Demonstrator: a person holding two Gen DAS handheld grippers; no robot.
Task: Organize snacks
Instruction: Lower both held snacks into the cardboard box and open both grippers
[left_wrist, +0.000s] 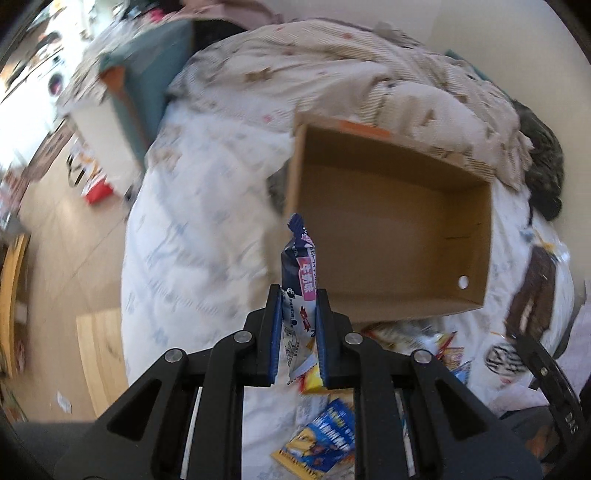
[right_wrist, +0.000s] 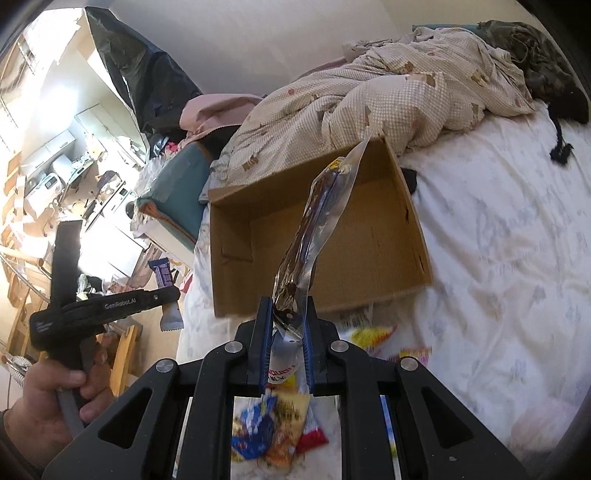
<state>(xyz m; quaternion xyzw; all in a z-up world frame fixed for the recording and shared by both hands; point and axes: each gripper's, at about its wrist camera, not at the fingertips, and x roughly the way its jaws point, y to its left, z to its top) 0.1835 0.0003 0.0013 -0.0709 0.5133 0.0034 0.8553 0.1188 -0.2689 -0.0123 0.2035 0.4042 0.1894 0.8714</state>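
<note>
My left gripper (left_wrist: 298, 295) is shut on a navy, white and pink snack bar (left_wrist: 298, 258) that stands upright, near the front left corner of an open, empty cardboard box (left_wrist: 388, 229) on the bed. My right gripper (right_wrist: 288, 306) is shut on a clear pouch with a dark brown snack (right_wrist: 314, 229), held up in front of the same box (right_wrist: 369, 236). The left gripper with its bar (right_wrist: 166, 291) shows at the left of the right wrist view. Several loose snack packets (left_wrist: 325, 435) (right_wrist: 273, 428) lie on the sheet below both grippers.
A crumpled beige quilt (right_wrist: 369, 85) lies behind the box. A dark garment (right_wrist: 546, 66) lies at the bed's far right. The white printed sheet (right_wrist: 498, 221) stretches right of the box. The bed's edge and the floor (left_wrist: 66, 236) are to the left, with a teal cushion (right_wrist: 181, 192).
</note>
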